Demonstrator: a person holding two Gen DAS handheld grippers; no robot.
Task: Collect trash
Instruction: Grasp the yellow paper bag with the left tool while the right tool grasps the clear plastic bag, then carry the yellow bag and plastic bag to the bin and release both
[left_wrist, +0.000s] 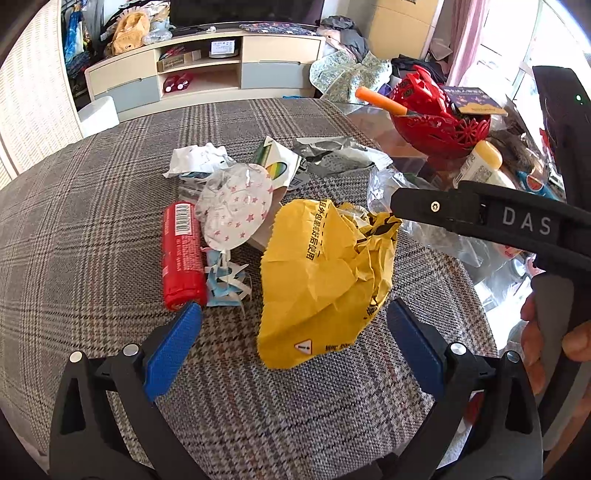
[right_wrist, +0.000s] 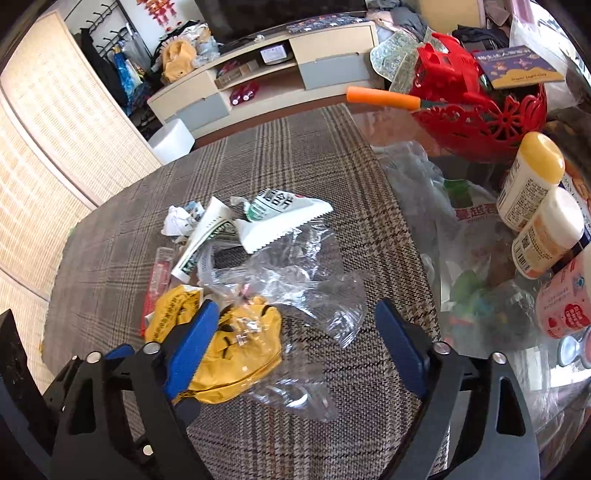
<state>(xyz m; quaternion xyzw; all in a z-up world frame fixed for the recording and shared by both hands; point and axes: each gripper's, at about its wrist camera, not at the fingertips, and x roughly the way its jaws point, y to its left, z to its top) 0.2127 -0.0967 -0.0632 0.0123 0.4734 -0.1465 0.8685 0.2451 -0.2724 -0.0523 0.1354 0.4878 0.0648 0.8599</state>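
A pile of trash lies on the plaid tablecloth (left_wrist: 92, 221). A crumpled yellow wrapper (left_wrist: 321, 280) sits between the open jaws of my left gripper (left_wrist: 295, 314). To its left lie a red wrapper (left_wrist: 183, 254), a star-printed clear wrapper (left_wrist: 236, 206) and blue-white shreds (left_wrist: 227, 282). White and silver wrappers (left_wrist: 332, 155) lie behind. My right gripper (right_wrist: 295, 321) is open over a clear plastic bag (right_wrist: 295, 280) and the yellow wrapper (right_wrist: 236, 354). The right gripper's arm shows in the left wrist view (left_wrist: 480, 218).
A red basket (right_wrist: 480, 118) with an orange stick (right_wrist: 384, 98) stands at the back right on the glass tabletop. Bottles (right_wrist: 532, 184) and a pink jar (right_wrist: 565, 299) stand at the right beside a large clear bag (right_wrist: 469, 236). A TV cabinet (left_wrist: 207, 70) is beyond the table.
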